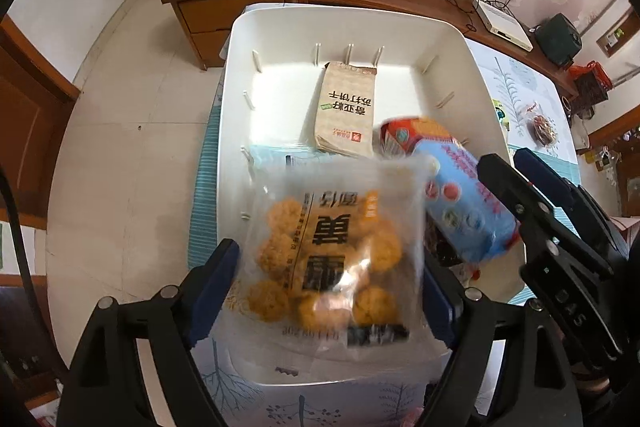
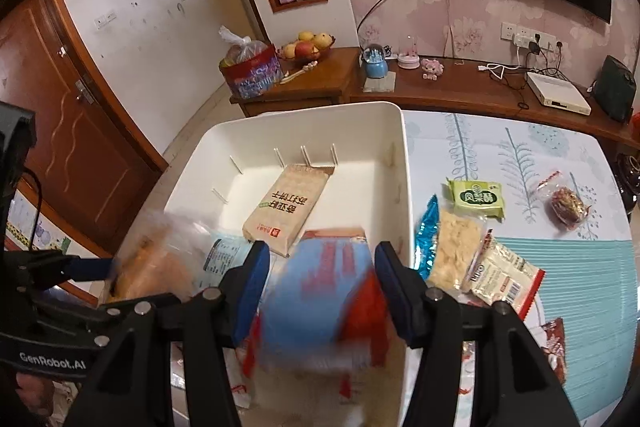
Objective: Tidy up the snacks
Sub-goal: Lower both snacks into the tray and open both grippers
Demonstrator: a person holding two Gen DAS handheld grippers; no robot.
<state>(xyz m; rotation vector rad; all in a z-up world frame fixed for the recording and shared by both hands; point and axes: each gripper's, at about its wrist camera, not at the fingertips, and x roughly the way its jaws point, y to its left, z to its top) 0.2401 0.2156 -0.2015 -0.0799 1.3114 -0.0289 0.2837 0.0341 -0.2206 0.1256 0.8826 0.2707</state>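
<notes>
A white bin [image 1: 472, 59] stands on the table, with a beige cracker pack [image 1: 346, 111] and a pale blue packet [image 1: 272, 157] lying flat inside. A clear bag of golden round snacks [image 1: 328, 247], blurred, hangs over the bin's near end between the spread fingers of my left gripper [image 1: 328, 259]; the pads do not seem to press on it. A blue and red packet [image 2: 320, 291], also blurred, lies between the parted fingers of my right gripper [image 2: 322, 255], over the bin [image 2: 404, 155] by its right wall. The same packet [image 1: 460, 207] shows tilted beside the right gripper [image 1: 516, 167].
Right of the bin, several snacks lie on the patterned tablecloth: a green packet [image 2: 476, 199], a blue-edged bag of pale chips [image 2: 452, 247], a white and red packet [image 2: 504, 275], a wrapped dark round snack [image 2: 566, 205]. A wooden cabinet [image 2: 320, 87] with a fruit bowl stands behind.
</notes>
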